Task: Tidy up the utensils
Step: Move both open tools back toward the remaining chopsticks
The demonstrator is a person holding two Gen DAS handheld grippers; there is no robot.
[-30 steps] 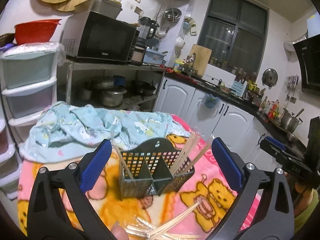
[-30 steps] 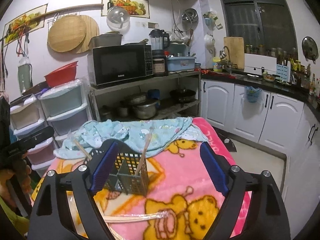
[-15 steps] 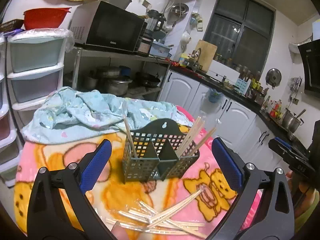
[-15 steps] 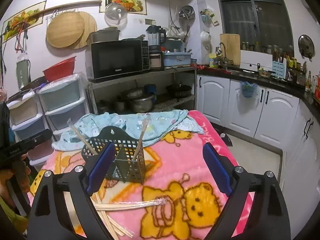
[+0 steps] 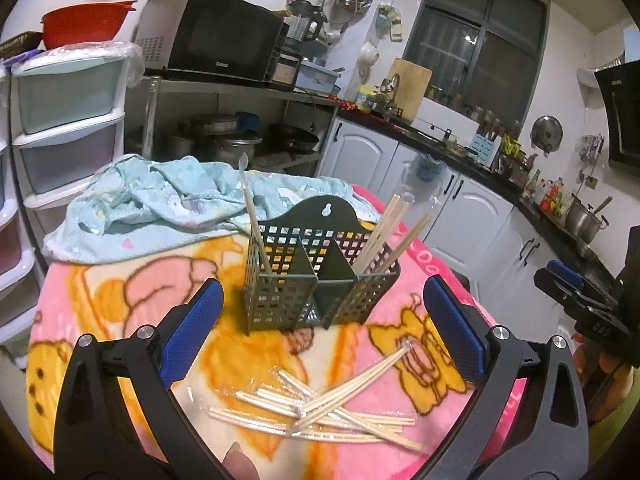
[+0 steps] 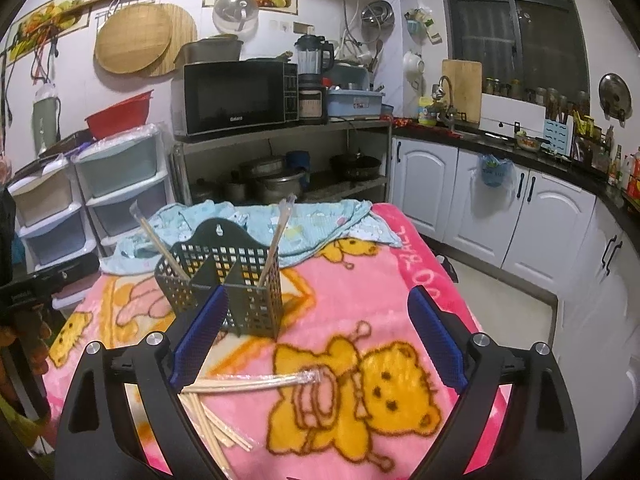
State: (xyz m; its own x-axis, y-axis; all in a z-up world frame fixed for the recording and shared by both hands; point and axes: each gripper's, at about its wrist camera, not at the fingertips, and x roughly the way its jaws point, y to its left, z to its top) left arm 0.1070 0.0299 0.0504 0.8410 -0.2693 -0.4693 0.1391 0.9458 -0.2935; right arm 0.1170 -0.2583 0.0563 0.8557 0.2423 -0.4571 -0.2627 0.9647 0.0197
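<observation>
A table is covered with a pink blanket (image 6: pixel 360 292) that has yellow bears and other cartoon animals on it. At the far end of the table lies a crumpled light blue cloth (image 5: pixel 160 200). Behind the table is a kitchen. A black microwave (image 6: pixel 236 96) sits on a metal shelf, with pots on the shelf under it. Plastic drawers (image 6: pixel 120 188) stand to the left, with a red bowl (image 6: pixel 118 114) on top. White cupboards (image 6: pixel 480 200) run along the right wall under a dark counter, and a window (image 5: pixel 476 36) is above them.

A dark green basket (image 5: pixel 316 276) with little square holes stands upright in the middle of the blanket. It has walls inside that split it into parts. One chopstick (image 5: pixel 254 224) leans in its left part, and a few more chopsticks (image 5: pixel 384 232) lean in its right part.

In front of the basket, a pile of loose chopsticks (image 5: pixel 320 400) lies on the blanket, some in clear plastic wrap. They cross over each other.

The left gripper (image 5: pixel 320 336) has its jaws wide open with nothing in them. It is above the pile. The right gripper (image 6: pixel 318 336) also has its jaws wide open and holds nothing. One wrapped pair of chopsticks (image 6: pixel 256 382) lies on the blanket below it.
</observation>
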